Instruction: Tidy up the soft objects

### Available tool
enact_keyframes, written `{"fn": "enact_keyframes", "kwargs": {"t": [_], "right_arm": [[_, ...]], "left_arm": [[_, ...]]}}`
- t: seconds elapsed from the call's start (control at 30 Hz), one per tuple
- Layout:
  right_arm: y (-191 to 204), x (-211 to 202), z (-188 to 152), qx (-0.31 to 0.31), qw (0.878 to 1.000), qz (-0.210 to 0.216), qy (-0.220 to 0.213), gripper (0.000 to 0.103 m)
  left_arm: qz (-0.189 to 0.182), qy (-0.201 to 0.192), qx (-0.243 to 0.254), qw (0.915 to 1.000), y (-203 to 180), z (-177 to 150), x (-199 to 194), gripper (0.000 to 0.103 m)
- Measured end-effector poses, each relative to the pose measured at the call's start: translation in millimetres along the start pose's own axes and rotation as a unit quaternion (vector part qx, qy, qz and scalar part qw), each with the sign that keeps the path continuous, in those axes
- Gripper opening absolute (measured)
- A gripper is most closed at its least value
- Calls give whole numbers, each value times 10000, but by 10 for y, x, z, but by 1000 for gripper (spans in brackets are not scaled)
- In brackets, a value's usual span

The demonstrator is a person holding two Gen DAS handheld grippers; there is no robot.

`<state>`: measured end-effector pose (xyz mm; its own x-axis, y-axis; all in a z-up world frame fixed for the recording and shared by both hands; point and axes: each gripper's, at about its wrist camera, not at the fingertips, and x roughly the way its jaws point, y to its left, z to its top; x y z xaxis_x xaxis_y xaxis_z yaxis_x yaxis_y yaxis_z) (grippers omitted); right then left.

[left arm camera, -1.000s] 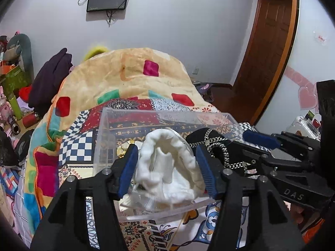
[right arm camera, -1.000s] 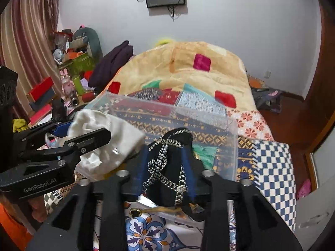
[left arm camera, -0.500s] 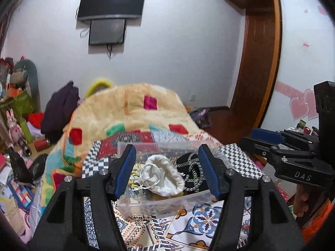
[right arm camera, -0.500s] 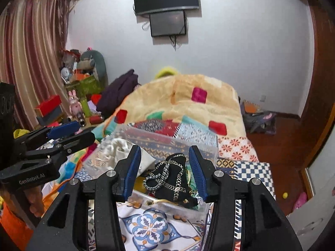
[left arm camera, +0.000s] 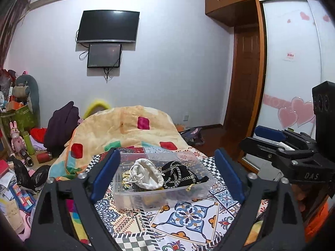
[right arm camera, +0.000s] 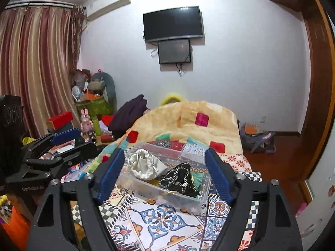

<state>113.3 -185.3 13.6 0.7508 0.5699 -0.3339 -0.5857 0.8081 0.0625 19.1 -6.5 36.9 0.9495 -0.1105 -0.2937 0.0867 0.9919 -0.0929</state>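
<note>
Clear rectangular plastic bin [left arm camera: 161, 196], frame centre: holds white drawstring fabric pouch [left arm camera: 147, 176] beside black chain-trimmed fabric bag [left arm camera: 178, 174]. Left gripper [left arm camera: 167, 176] and right gripper [right arm camera: 164, 176]: both released, empty.

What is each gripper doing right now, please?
Left gripper: open, holding nothing, above the clear bin.
Right gripper: open, holding nothing.

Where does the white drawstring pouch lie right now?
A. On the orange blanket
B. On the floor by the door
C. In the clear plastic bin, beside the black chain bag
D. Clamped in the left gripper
C: the white drawstring pouch rests inside the clear plastic bin next to the black chain bag, with both grippers open and empty.
</note>
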Motion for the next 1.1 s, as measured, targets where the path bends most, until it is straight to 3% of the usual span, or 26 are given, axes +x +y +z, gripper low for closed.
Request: {"fn": "enact_keyframes", "kwargs": {"t": [0.43,1.1], "right_arm": [[-90,3,-151,138,9996,-162,-160,98],[-106,-22,-229,194,9997,-80,-85,99]], "left_arm": [[93,0,-83,9999,25,-92,13,101],[180,31,32,9998,10,-165,67,101]]}}
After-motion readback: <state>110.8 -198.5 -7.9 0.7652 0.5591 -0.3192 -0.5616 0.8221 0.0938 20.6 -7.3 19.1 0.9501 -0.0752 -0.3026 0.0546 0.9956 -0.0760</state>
